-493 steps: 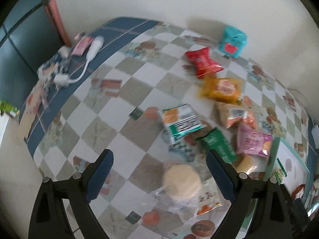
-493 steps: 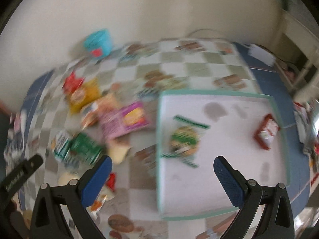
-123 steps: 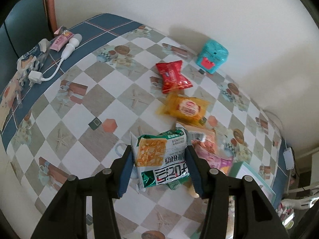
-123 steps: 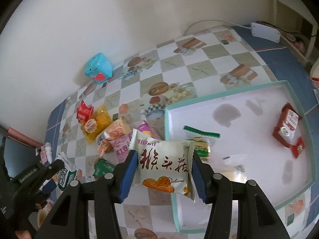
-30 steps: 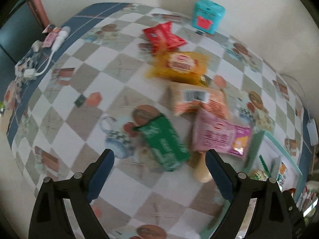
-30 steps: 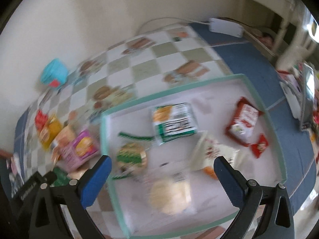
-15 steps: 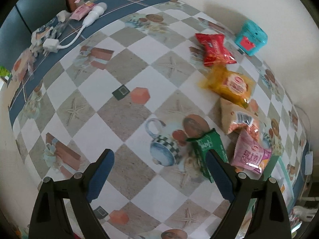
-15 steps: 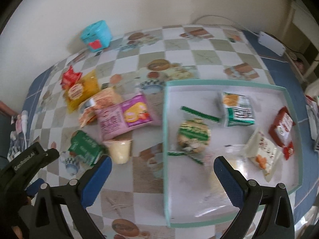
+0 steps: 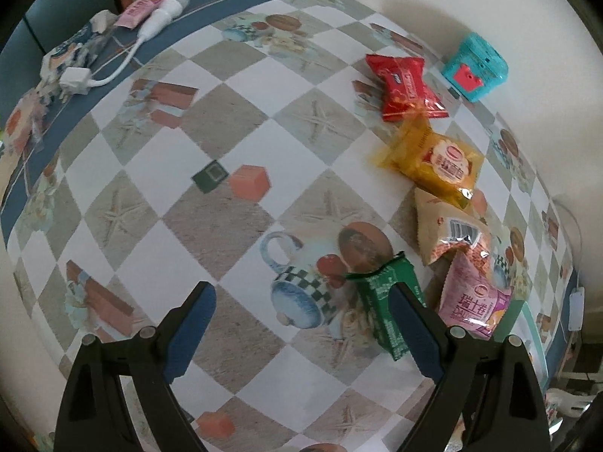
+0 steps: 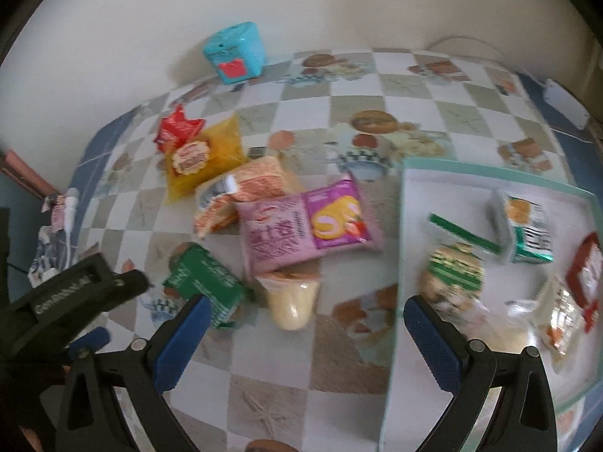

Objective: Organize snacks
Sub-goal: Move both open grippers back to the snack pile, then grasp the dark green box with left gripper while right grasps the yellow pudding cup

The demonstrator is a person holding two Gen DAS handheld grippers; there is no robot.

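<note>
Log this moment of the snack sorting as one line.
task: organize snacks | left gripper: open, empty | right gripper: open, empty | green packet: on table | tray: holds several snacks

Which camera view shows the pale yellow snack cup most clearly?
The right wrist view shows the pale yellow snack cup best: it lies on the table between the green packet and the tray, just below the pink packet. In the left wrist view I cannot find it.
</note>
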